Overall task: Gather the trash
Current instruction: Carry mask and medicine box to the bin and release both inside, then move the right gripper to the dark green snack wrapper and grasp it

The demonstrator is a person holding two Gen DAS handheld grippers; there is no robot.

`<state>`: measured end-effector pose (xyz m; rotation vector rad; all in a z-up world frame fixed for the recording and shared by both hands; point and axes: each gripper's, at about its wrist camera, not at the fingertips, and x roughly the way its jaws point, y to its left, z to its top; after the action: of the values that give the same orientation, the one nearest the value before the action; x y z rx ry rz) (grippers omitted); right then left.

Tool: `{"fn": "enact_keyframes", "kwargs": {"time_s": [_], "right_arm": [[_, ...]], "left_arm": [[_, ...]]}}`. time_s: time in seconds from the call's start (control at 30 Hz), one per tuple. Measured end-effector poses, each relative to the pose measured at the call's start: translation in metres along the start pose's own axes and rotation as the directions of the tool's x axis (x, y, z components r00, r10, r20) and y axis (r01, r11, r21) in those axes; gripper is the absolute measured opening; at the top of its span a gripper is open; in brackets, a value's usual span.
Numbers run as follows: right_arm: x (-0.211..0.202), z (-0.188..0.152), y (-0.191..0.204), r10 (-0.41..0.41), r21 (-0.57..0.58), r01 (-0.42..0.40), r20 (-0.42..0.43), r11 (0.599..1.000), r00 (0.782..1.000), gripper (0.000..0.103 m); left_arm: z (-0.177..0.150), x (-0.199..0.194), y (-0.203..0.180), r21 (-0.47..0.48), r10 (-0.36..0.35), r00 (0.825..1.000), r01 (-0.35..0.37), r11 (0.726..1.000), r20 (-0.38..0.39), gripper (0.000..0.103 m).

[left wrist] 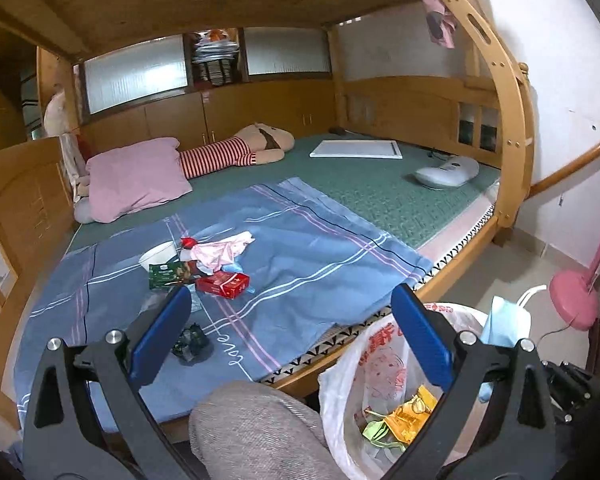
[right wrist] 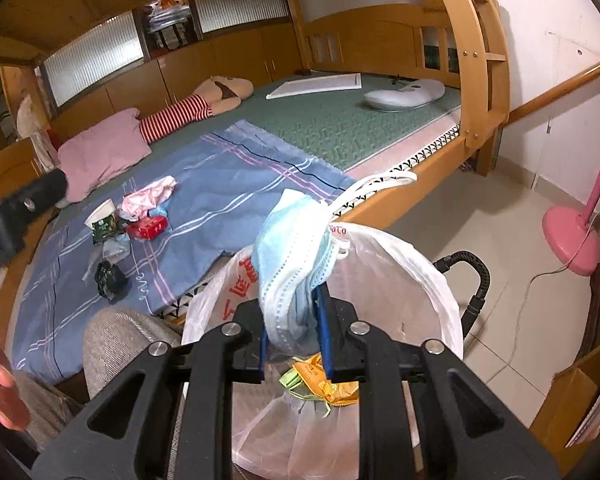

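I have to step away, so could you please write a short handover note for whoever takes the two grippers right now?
Left gripper: jaws wide open, empty, facing the bed.
Right gripper: jaws around a blue face mask, held over the open white plastic bag beside the bed.
Done: orange and green wrappers already lie in the bag.
Left: drop the mask in, then collect the trash on the blue sheet: paper cup, green packet, red box, pink wrapper, dark crumpled piece.
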<state>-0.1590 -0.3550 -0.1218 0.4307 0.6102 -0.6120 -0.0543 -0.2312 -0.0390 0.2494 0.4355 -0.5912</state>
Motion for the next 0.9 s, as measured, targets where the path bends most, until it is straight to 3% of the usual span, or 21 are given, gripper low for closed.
{"fn": "enact_keyframes", "kwargs": {"time_s": [0.07,0.17,0.23,0.63,0.9], "right_arm": [[0.0,-0.001,0.002,-0.003,-0.005,0.003,0.003,1.0,1.0,0.041],[-0.004,-0.001,0.003,-0.012,-0.015,0.012,0.028,1.0,1.0,0.056],[-0.007,0.0,0.001,-0.014,-0.016,0.014,0.05,1.0,0.999,0.06],[-0.014,0.007,0.001,0.011,0.002,-0.011,0.081,1.0,0.997,0.064],[-0.008,0.012,0.007,0.041,-0.027,-0.039,0.085,0.999,0.996,0.065]], "left_arm": [[0.002,0.0,0.002,-0.005,0.004,1.0,-0.004,1.0,0.003,0.1],[0.002,0.0,0.006,-0.016,0.004,1.0,-0.004,1.0,0.001,0.1],[0.003,-0.001,0.007,-0.017,0.002,1.0,-0.002,1.0,0.002,0.1],[-0.001,0.005,0.014,-0.025,0.019,1.0,-0.019,0.999,-0.015,0.1],[-0.009,0.026,0.02,-0.044,0.049,0.996,-0.052,0.998,-0.069,0.1]]}}
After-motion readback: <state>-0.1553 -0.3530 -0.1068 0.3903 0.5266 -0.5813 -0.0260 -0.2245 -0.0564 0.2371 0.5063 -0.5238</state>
